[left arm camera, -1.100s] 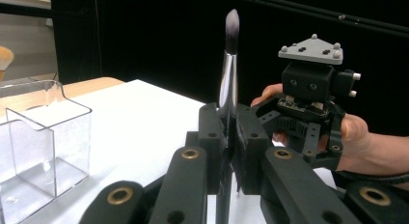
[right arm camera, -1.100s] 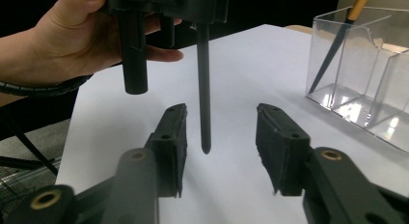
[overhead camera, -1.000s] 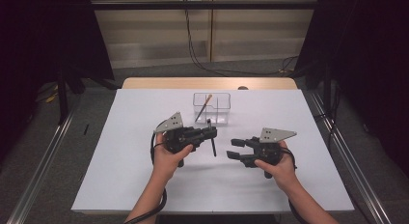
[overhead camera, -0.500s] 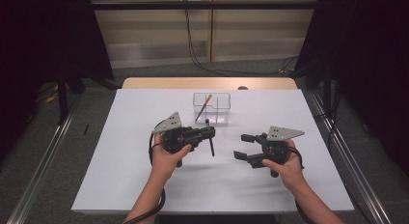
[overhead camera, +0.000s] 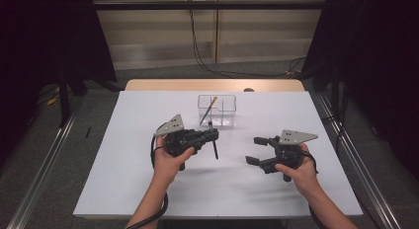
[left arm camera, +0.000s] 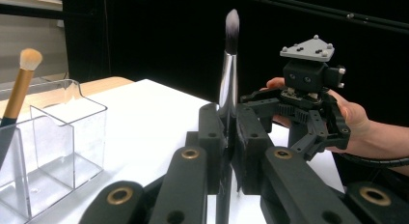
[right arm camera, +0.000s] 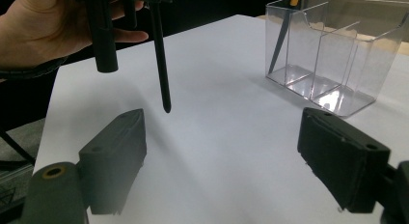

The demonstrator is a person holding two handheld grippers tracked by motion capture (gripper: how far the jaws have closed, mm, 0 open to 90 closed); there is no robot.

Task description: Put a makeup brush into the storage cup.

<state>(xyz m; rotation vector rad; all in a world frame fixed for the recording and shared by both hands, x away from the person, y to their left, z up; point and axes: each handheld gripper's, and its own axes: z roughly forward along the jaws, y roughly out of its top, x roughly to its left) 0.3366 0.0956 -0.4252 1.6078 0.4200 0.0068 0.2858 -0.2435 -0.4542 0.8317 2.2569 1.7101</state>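
Observation:
My left gripper (overhead camera: 212,136) is shut on a makeup brush (overhead camera: 215,149) with a black handle and silver ferrule. It holds the brush about upright, with the dark, white-tipped bristles (left arm camera: 231,26) up and the handle tip (right arm camera: 165,105) just above the white table. My right gripper (overhead camera: 253,150) stands open to the right of it. Its jaws have just been opening, and nothing is between them. A clear divided organizer (overhead camera: 225,121) stands behind the brush. A tan-bristled brush (left arm camera: 21,84) leans in its left compartment.
The white table sheet (overhead camera: 123,170) spreads wide around both hands. A bare wooden strip (overhead camera: 163,85) runs along its far edge. Metal rails (overhead camera: 44,160) flank the table, and cables hang down the back wall.
The right gripper's jaws have spread wider and the hand has drawn back slightly to the right, away from the brush. The left gripper and brush have stayed put.

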